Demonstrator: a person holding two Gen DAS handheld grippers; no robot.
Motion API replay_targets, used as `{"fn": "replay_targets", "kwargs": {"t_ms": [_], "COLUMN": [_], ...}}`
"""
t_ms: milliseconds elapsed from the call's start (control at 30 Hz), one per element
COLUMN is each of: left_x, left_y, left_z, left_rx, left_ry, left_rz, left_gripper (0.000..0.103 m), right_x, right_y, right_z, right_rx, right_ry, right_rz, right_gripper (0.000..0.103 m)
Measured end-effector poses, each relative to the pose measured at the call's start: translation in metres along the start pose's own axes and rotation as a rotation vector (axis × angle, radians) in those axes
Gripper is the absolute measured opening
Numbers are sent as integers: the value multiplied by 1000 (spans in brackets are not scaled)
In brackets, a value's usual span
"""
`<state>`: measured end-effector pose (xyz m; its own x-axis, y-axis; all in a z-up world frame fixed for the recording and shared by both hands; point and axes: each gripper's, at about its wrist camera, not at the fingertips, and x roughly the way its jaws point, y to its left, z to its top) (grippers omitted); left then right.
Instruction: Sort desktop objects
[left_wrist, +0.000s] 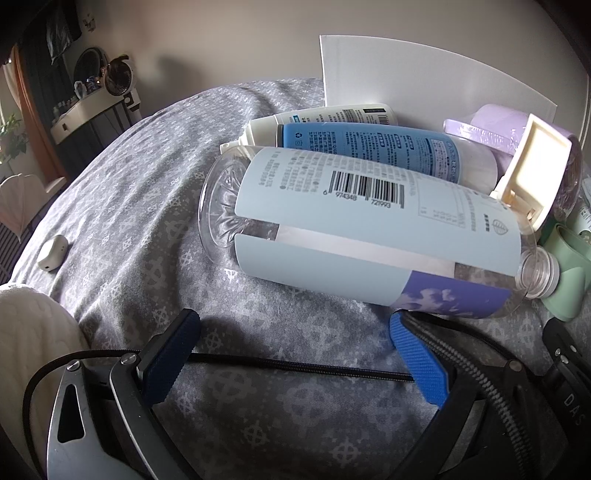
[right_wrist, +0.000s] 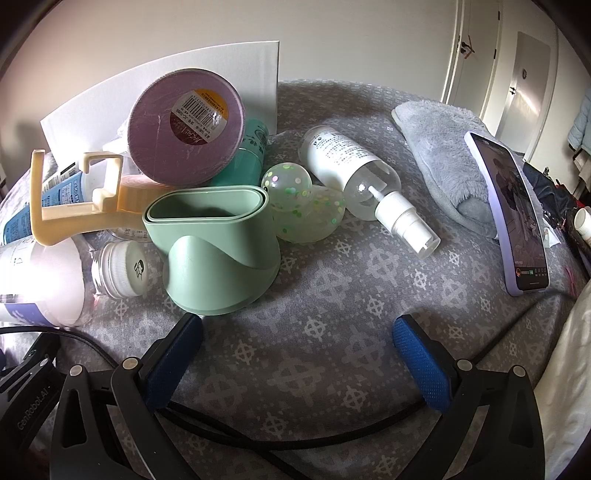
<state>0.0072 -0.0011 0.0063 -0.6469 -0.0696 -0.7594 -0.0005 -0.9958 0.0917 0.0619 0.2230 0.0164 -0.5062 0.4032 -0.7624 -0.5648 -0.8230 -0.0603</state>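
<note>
Left wrist: clear ribbed bottle sideways.

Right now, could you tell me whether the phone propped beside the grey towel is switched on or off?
On. The phone stands on its edge against the grey towel, and its screen glows with an image and icons along the bottom.
</note>
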Motion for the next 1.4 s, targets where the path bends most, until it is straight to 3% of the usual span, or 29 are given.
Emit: {"fn": "replay_targets", "kwargs": {"t_ms": [467, 700, 933, 1200, 1300, 1400], "left_x": [-8, -20, -62, -114, -100, -72], "left_y": [6, 5, 20, 58, 59, 45], "left_z": [-11, -7, -2, 29, 47, 59], "left_rx": [38, 78, 76, -29, -145, -230], "left_ry": [18, 150, 185, 164, 222, 298], "left_rz": [-40, -63, -101, -307, -415, -424], "left_gripper": [103, 103, 102, 102, 103, 102], "right_x": [0, -4, -5, -4, -8, -21], "right_y": [-2, 1, -10, -6, -5, 1], "right_z": [-1, -3, -5, -6, -9, -20], "right_rx": [3, 8, 34, 6, -14, -65], "right_ry": [-3, -4, -11, -6, 2, 34], "right_rz": [2, 8, 54, 24, 23, 20], "right_gripper": [103, 103, 103, 103, 103, 103]}}
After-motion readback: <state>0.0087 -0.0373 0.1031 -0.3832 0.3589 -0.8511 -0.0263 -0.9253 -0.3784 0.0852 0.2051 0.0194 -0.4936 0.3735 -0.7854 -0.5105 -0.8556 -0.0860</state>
